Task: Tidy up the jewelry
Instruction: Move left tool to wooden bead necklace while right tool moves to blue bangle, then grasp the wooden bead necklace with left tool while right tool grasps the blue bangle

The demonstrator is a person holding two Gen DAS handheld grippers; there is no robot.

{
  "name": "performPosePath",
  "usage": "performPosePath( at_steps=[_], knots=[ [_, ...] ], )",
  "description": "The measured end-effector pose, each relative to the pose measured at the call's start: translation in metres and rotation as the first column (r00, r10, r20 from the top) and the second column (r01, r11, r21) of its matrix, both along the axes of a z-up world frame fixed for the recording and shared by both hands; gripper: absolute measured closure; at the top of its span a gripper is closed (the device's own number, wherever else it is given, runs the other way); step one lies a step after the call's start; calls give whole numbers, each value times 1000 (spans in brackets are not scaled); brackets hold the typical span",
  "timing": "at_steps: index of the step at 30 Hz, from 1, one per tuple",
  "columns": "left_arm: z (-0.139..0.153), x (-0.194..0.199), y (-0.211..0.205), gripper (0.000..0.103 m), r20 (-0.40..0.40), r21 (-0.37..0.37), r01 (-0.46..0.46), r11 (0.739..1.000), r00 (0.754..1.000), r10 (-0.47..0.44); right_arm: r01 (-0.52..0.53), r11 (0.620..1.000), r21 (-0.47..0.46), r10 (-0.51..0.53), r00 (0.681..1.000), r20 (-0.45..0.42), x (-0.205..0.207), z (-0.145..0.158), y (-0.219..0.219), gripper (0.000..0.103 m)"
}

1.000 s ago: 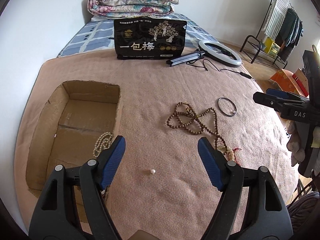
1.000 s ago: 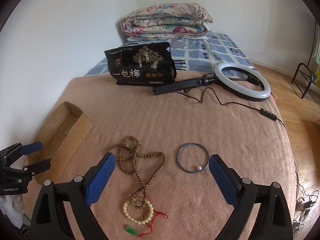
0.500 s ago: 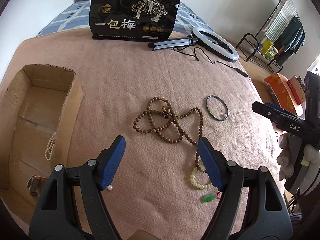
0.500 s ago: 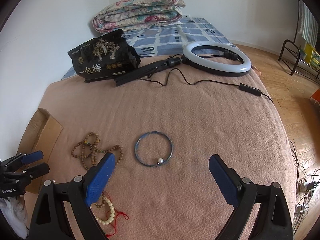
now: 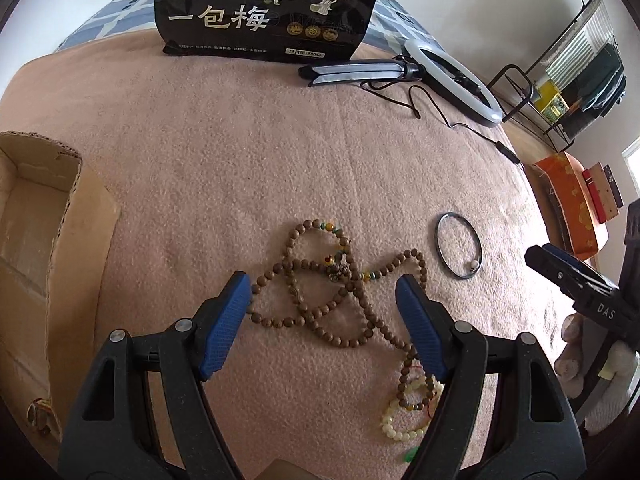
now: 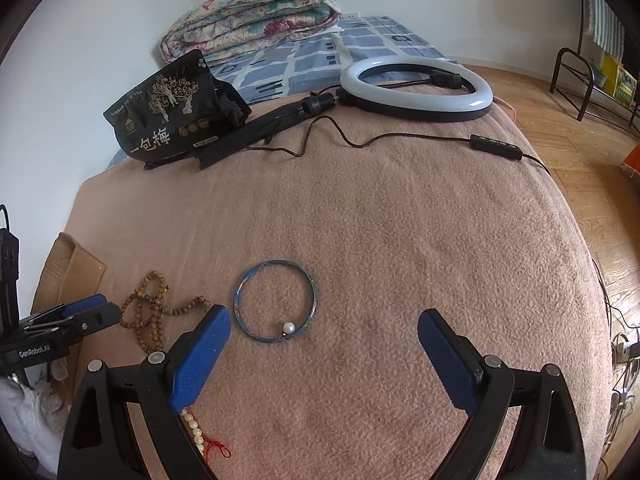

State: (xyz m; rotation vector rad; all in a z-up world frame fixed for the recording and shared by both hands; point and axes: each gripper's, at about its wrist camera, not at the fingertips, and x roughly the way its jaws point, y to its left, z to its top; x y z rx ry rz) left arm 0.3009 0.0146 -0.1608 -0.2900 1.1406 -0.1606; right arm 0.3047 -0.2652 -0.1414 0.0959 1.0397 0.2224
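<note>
Pink blanket [image 5: 248, 152] covers the bed. Nearest, the left gripper [image 5: 324, 300] hangs wide apart and empty over a tangled brown bead necklace [image 5: 320, 292], whose strand trails toward a pale bead bracelet [image 5: 404, 420]. The right gripper [image 6: 324, 340], equally wide and empty, hovers beside a thin bangle [image 6: 276, 304] lying flat. A cardboard box [image 5: 44, 240] sits left; beyond lie a black snack bag [image 5: 264, 8] and ring light [image 6: 416, 92].

My right finger [image 5: 424, 330] covering part of the cream bracelet [image 5: 404, 420], green charm [image 5: 410, 456] half hidden beside it, box [image 5: 36, 240] cut off at the frame's left edge, small thing [image 5: 38, 414] inside it too dim to name, bag [image 5: 268, 8] top cropped.
</note>
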Motion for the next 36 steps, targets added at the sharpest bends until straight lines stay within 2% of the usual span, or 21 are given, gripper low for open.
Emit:
performPosePath(
  at_steps=[5,10,15,17,21,26,30,36],
  knots=[
    [-14,19,-1,26,-28,13,12,1000,1000,-11,7,1000,0,-7,1000,-2,5,-3,-3,7],
    [-31,28,2,26,-78,-63,-5,998,997,0,3,1000,1,-3,1000,-12,8,-6,-4,7],
    [-33,26,-7,26,-83,-62,19,998,996,-24,-12,1000,3,12,999,-30,15,-13,-3,7],
    [-31,23,-15,26,-78,-26,52,998,995,-54,-22,1000,7,23,999,-43,19,-16,-1,7],
    [-33,13,-33,26,-65,92,102,991,993,-96,-27,999,27,28,997,-71,27,-24,2,7],
    [-38,4,-42,26,-41,165,101,981,995,-96,-57,998,14,58,993,-99,36,-31,15,7],
    [-39,-1,-47,37,-21,228,100,968,995,-98,-95,995,-14,93,990,-109,41,-36,32,7],
    [-38,-2,-36,60,-3,219,67,973,998,-68,-153,986,-62,144,982,-124,44,-41,53,7]
  ],
)
